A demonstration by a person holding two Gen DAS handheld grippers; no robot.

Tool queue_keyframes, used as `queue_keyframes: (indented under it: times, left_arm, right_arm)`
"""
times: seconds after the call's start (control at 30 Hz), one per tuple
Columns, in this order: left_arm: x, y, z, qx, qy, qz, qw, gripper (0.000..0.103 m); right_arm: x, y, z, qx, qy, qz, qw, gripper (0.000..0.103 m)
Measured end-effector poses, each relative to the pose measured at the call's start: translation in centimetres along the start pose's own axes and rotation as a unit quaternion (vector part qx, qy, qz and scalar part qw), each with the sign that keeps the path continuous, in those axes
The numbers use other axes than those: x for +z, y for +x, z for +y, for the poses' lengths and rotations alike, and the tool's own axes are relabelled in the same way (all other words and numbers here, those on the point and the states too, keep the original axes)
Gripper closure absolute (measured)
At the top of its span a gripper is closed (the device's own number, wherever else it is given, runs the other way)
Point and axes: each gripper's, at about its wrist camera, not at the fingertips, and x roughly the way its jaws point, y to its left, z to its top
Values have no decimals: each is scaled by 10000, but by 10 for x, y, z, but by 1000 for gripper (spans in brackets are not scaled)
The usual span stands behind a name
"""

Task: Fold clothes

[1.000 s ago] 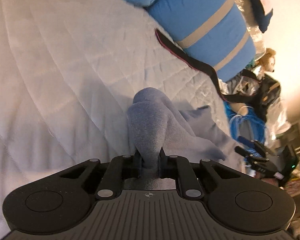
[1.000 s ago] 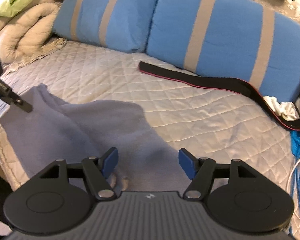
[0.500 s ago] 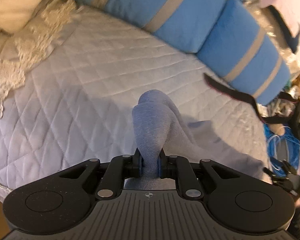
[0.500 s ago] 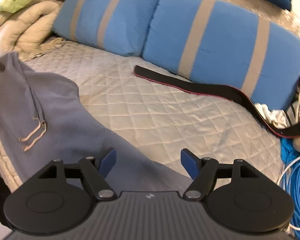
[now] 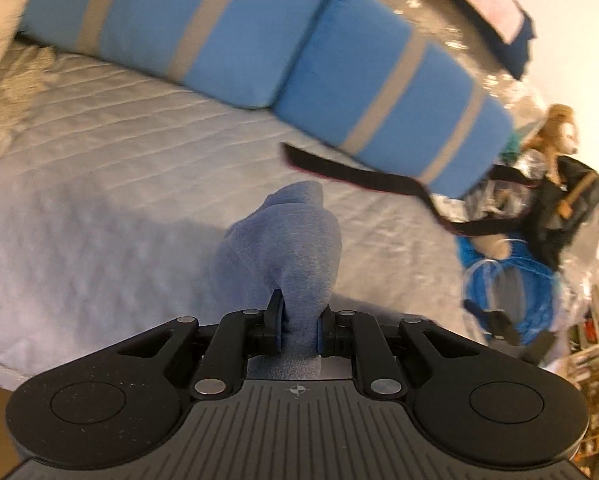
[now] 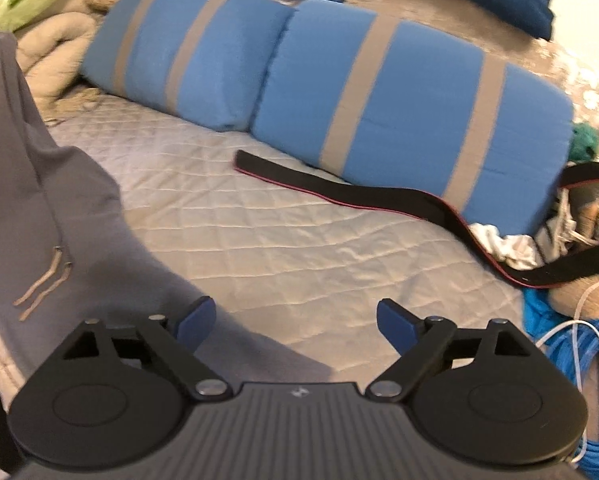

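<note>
My left gripper [image 5: 298, 322] is shut on a bunched fold of a grey-blue garment [image 5: 289, 240] and holds it up above the quilted bed [image 5: 99, 168]. In the right wrist view the same garment [image 6: 39, 200] hangs down at the left, with its beige drawstrings [image 6: 45, 282] dangling, and its lower part trails across the bed toward my right gripper [image 6: 295, 320]. The right gripper is open and empty, low over the bed, its blue pads [image 6: 195, 320] just right of the cloth.
Two blue pillows with beige stripes [image 6: 379, 92] lie along the back of the bed. A black strap [image 6: 359, 196] lies in front of them. Beige and green bedding [image 6: 47, 12] is piled at the back left. Blue cable [image 6: 559, 344] and a stuffed toy [image 5: 559, 132] sit at the right.
My left gripper has lifted the garment higher and swung its view to the right. In the right wrist view the cloth has risen off the bed and now hangs at the left.
</note>
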Motion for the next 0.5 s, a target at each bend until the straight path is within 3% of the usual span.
queue_keyframes:
  times: [0.27, 0.5]
  left_arm:
    - [-16, 52, -72, -510, 144, 359, 9980, 90]
    - [-23, 96, -103, -863, 135, 604, 9943, 89]
  right_arm:
    - [-4, -8, -27, -381, 319, -67, 9987, 7]
    - [-4, -22, -45, -571, 552, -267, 9965, 5]
